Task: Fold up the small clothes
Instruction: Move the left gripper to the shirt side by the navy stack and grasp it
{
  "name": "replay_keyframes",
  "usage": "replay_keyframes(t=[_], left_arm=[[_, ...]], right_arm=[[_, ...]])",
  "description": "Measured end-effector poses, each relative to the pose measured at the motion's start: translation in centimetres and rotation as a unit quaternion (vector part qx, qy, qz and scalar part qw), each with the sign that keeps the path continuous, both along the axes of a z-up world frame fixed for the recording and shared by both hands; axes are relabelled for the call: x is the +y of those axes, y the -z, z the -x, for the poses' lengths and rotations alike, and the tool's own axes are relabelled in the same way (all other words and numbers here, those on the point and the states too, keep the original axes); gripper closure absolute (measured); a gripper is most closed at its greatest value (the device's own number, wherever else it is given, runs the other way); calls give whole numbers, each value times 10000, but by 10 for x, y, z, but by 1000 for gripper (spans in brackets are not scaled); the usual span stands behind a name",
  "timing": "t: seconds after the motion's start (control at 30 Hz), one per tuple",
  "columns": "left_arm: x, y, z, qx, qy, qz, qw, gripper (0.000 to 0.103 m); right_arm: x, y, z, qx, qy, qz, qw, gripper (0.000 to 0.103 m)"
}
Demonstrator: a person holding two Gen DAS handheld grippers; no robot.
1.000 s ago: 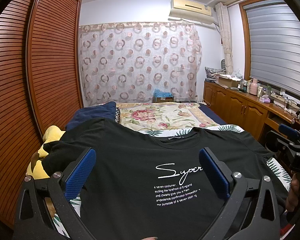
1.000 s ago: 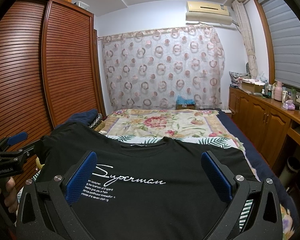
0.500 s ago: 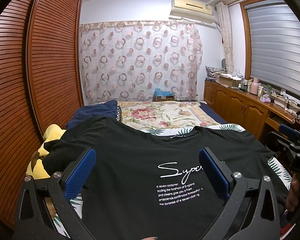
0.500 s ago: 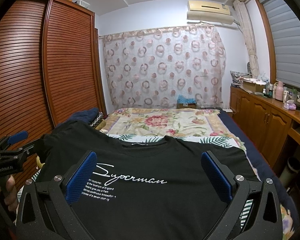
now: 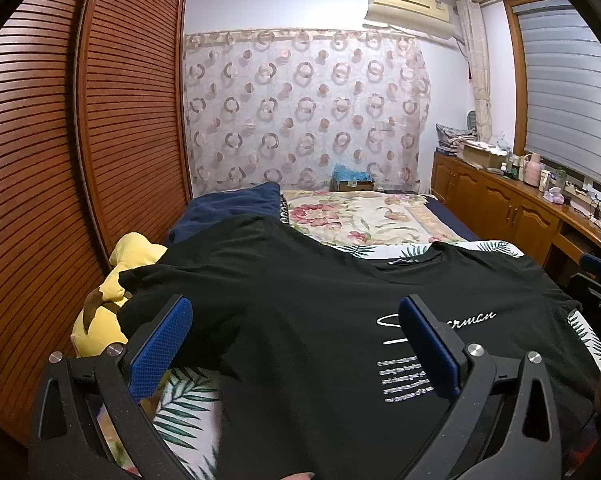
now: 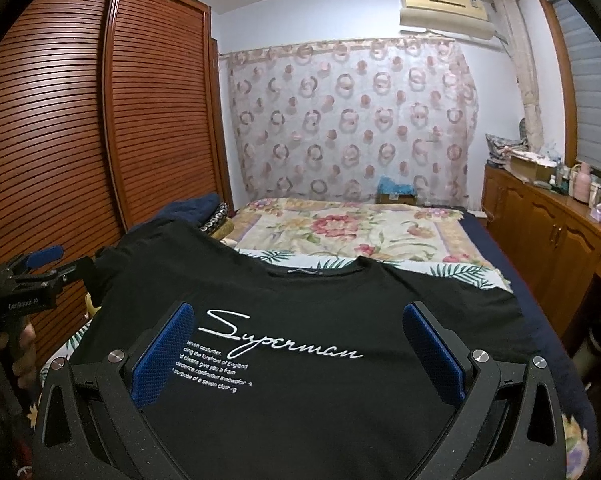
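Note:
A black T-shirt (image 5: 320,380) with white "Superman" script lies spread front up on the bed, its collar towards the far end. In the right wrist view the T-shirt (image 6: 320,292) fills the foreground. My left gripper (image 5: 294,312) hovers open over the shirt's left half, near the left sleeve, with nothing between its blue pads. My right gripper (image 6: 298,316) hangs open above the printed text, also holding nothing. The left gripper (image 6: 40,272), held by a hand, shows at the left edge of the right wrist view. The right gripper (image 5: 596,280) shows at the right edge of the left wrist view.
A yellow plush toy (image 5: 116,292) lies beside the shirt's left sleeve, against the slatted wooden wardrobe (image 5: 60,160). A navy pillow (image 5: 228,208) and a floral quilt (image 5: 360,216) cover the far bed. Cluttered wooden cabinets (image 6: 560,232) line the right wall.
The left gripper has swung left toward the sleeve, so the print now sits at the right of its view. The right gripper has barely moved. Both stay open.

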State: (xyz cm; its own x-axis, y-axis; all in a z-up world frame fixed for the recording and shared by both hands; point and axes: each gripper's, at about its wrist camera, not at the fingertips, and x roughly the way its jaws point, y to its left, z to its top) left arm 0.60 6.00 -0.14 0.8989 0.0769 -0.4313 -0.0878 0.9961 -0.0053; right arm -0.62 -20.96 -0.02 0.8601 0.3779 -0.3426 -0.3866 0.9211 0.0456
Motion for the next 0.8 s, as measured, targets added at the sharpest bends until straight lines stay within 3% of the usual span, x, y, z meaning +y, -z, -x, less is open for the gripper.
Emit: replay_keyframes(t=[0.33,0.5,0.67,0.8], left_arm=[[35,10,-10,223,161,101,9996,0],[64,17,-19,363,159,179,9991,16],[95,23,-34,550,0,252,9982,39],[119,28,-46,665,-242,258,9972,40]], right_arm=[[7,-2,-16,30,-261,67,9996,0],[12,2,-31,156,-504,167,9985,0],[17,5,-43,307,-748,267,9964,0],[19,8,-47,442,-883,296,9947,0]])
